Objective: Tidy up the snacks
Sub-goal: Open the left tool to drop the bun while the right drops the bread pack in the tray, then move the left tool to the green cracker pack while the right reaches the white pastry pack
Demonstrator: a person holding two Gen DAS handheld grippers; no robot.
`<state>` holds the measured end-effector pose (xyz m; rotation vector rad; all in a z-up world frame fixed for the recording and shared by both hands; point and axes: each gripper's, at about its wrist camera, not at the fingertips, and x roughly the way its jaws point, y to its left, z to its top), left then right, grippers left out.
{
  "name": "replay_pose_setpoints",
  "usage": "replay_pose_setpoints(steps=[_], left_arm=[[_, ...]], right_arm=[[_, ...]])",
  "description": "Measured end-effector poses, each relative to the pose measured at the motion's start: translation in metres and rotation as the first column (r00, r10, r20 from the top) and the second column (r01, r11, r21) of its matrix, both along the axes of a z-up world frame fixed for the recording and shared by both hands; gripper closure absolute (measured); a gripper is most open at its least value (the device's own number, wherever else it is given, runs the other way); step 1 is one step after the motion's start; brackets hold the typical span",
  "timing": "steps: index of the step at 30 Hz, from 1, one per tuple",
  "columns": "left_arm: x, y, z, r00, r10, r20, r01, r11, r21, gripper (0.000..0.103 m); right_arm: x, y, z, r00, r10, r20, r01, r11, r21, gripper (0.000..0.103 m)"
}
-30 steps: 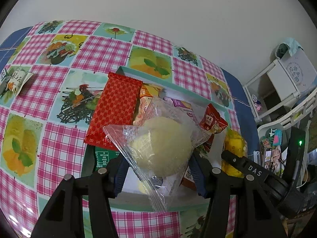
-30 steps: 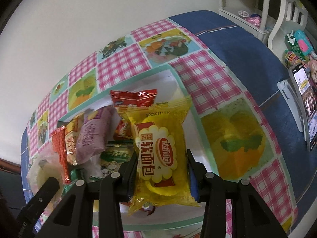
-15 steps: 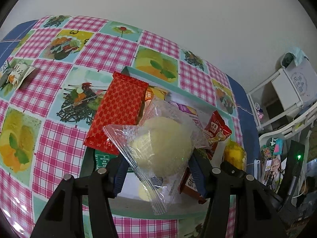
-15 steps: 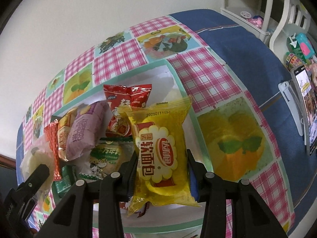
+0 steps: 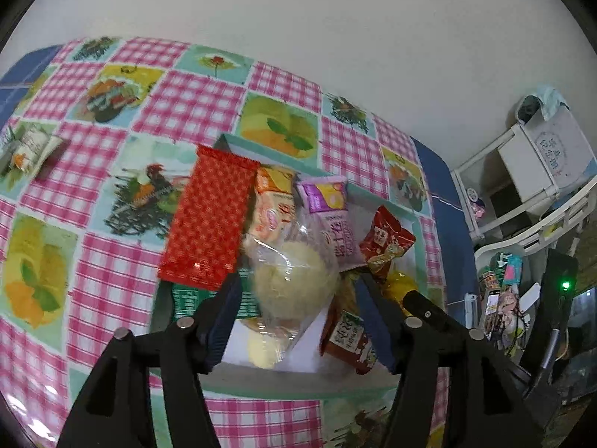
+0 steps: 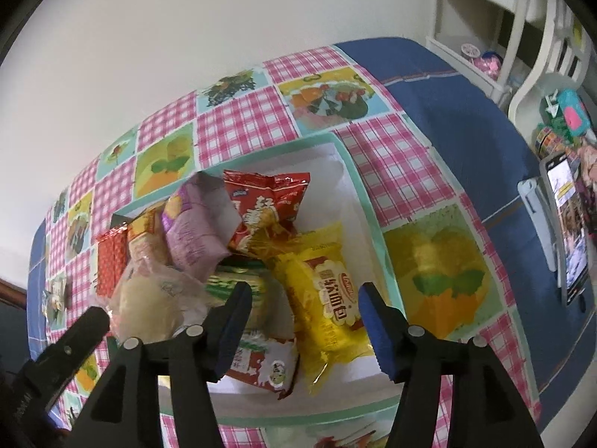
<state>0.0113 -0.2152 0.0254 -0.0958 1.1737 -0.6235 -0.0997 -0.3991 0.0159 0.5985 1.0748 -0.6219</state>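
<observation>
Fingers of the left gripper have just been spreading; the clear-wrapped pale bun lies between them, their pads off it, resting on other snacks in the box. Right gripper fingers have likewise just been parting, and the yellow bread packet lies loose between them in the same box.

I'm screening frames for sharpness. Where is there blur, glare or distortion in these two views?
Left wrist view: the clear-bagged bun and red packet are motion-smeared; fisheye bends the tablecloth. Right wrist view: sharper, with glare on the yellow bread pack.
</observation>
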Motion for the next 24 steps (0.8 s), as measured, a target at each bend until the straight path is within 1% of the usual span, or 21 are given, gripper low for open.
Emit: replay_pose_setpoints(steps=[4,5,6,9,13,14,17,21,24], left_arm=[[0.003,0.013,0.008,0.999,0.029,0.036,-0.031,0.997,0.069,0.034],[0.004,0.016,0.009,0.998,0.036,0.046,-0.040,0.995,0.092,0.031],[0.006,0.020,0.009,0.997,0.042,0.060,-0.049,0.992,0.118,0.028],[0.013,0.032,0.010,0.994,0.057,0.096,-0.074,0.981,0.180,0.025],[0.022,0.045,0.012,0.988,0.068,0.136,-0.099,0.965,0.242,0.020],[0.025,0.049,0.012,0.987,0.074,0.146,-0.109,0.962,0.249,0.019],[0.031,0.058,0.015,0.979,0.089,0.185,-0.138,0.953,0.270,0.011],[0.037,0.068,0.020,0.969,0.099,0.228,-0.165,0.941,0.295,0.009],[0.042,0.077,0.022,0.961,0.115,0.252,-0.193,0.932,0.308,0.006]], right_arm=[[0.005,0.012,0.008,1.000,0.029,-0.002,-0.029,1.000,0.000,0.037],[0.007,0.018,0.011,0.999,0.043,-0.004,-0.043,0.999,-0.003,0.037],[0.009,0.023,0.012,0.999,0.053,-0.007,-0.053,0.999,-0.005,0.037],[0.016,0.039,0.017,0.996,0.094,-0.007,-0.094,0.996,-0.005,0.037],[0.027,0.061,0.023,0.989,0.148,-0.001,-0.148,0.989,-0.013,0.034],[0.030,0.066,0.024,0.988,0.157,0.003,-0.157,0.988,-0.013,0.032],[0.037,0.081,0.025,0.983,0.182,0.014,-0.182,0.983,-0.013,0.029],[0.049,0.101,0.025,0.973,0.229,-0.003,-0.229,0.973,-0.033,0.018],[0.056,0.114,0.027,0.968,0.252,-0.001,-0.252,0.967,-0.037,0.017]])
